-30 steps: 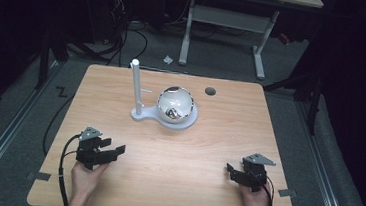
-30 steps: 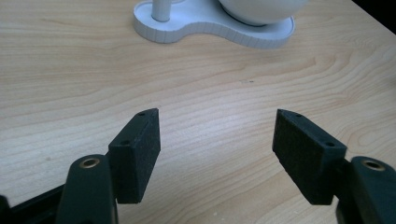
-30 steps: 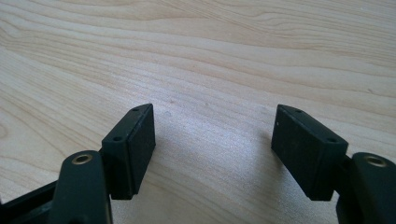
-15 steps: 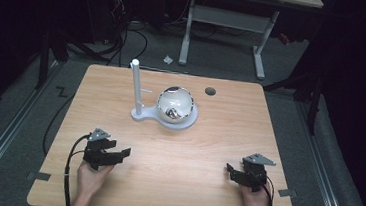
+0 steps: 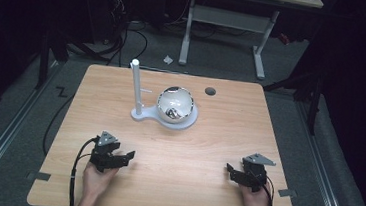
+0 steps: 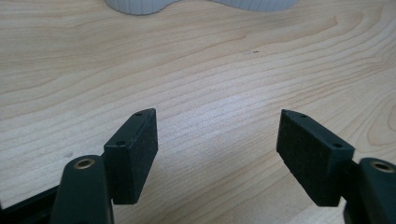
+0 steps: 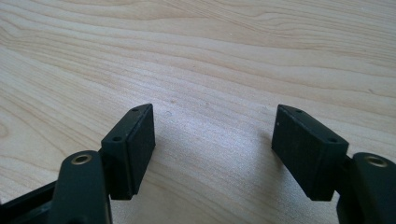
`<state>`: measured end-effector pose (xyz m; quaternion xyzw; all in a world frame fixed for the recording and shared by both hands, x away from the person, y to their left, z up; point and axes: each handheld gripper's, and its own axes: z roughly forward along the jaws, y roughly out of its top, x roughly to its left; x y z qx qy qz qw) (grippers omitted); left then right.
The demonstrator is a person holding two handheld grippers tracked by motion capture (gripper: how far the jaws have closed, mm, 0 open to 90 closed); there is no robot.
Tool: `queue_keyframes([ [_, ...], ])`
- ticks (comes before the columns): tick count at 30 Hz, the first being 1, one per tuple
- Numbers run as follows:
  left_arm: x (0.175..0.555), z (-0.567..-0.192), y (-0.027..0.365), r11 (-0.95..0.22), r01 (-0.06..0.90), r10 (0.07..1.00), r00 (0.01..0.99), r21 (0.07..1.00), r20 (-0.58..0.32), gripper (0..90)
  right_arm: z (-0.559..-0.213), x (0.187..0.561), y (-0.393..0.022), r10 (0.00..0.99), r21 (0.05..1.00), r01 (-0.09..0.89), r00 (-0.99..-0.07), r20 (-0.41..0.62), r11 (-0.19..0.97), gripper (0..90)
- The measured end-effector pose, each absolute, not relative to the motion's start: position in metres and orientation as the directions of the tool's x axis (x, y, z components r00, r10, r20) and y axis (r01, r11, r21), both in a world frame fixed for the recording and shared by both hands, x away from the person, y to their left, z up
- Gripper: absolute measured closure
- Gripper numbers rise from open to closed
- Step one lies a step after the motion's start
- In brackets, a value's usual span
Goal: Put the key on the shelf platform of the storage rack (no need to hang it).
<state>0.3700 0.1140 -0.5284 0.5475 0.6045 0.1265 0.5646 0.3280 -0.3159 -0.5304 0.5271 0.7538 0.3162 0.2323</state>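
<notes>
Resting near the table's (image 5: 217, 146) front edge, the left hand-held gripper (image 5: 125, 156) and the right hand-held gripper (image 5: 231, 171) each sit in a hand, well apart, at the near corners. Both have their black, matte, blocky jaws spread wide over bare, pale wood grain, holding nothing. Bare tabletop lies between them and ahead. Farther off, past the table's middle, stands a white flat stand (image 5: 189, 122) with rounded lobes; a shiny reflective ball (image 5: 175, 104) sits on its wider lobe, and a slim white upright post (image 5: 136, 86) rises from the smaller one. The stand's ribbed white rim (image 6: 140, 5) shows ahead of the left jaws. A small dark round hole (image 5: 210, 91) lies beyond the ball.
</notes>
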Motion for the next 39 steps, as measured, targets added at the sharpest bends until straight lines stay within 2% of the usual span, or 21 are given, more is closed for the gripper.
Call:
queue_keyframes([
  [12,0.37,-0.537,0.098,0.312,0.514,0.831,0.26,0.799,-0.492,30.2,-0.53,0.328,-0.316,0.942,0.721,0.648,-0.336,-0.016,0.244,30.5],
  [23,0.369,-0.542,0.09,0.324,0.486,0.829,0.267,0.812,-0.491,30.5,-0.53,0.328,-0.316,0.942,0.722,0.648,-0.336,-0.017,0.245,30.5],
  [30,0.366,-0.547,0.082,0.237,0.458,0.875,0.281,0.857,-0.393,30.6,-0.53,0.328,-0.316,0.942,0.722,0.647,-0.337,-0.018,0.245,30.6],
  [39,0.366,-0.547,0.082,0.241,0.46,0.876,0.276,0.854,-0.396,28.8,-0.53,0.328,-0.316,0.942,0.722,0.647,-0.336,-0.017,0.244,30.6],
])
